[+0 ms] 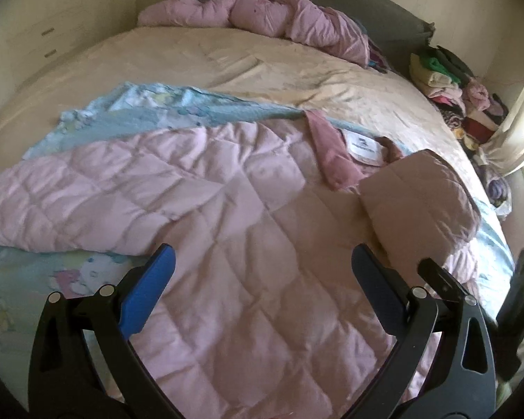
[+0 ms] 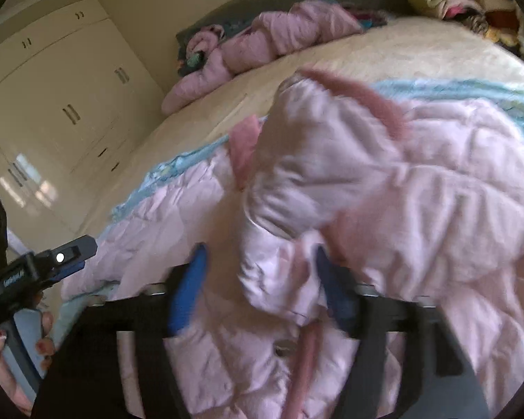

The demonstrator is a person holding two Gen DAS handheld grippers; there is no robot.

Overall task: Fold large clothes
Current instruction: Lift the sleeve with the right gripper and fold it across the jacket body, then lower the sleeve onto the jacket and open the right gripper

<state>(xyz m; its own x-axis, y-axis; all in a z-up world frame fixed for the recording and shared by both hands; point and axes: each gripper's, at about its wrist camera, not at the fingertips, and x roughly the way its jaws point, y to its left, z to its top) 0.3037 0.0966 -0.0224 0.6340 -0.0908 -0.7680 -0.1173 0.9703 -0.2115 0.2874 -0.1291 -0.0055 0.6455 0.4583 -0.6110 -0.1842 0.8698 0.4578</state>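
A large pink quilted jacket (image 1: 234, 216) lies spread on the bed, collar and white label (image 1: 363, 146) toward the right. One part is folded over on its right side (image 1: 419, 195). My left gripper (image 1: 262, 262) hovers open above the jacket's body, holding nothing. In the right wrist view the jacket (image 2: 384, 181) fills the frame, bunched and lifted, with a button (image 2: 283, 345) low down. My right gripper (image 2: 258, 272) has its blue fingers (image 2: 188, 289) around a fold of the jacket; the picture is blurred. The left gripper also shows at the left edge (image 2: 70, 251).
The bed has a cream cover (image 1: 199, 59) and a pale blue printed sheet (image 1: 150, 111) under the jacket. Another pink quilted garment (image 1: 262, 17) lies at the headboard. A heap of mixed clothes (image 1: 454, 97) sits beside the bed at right. Cream wardrobes (image 2: 63, 104) stand at left.
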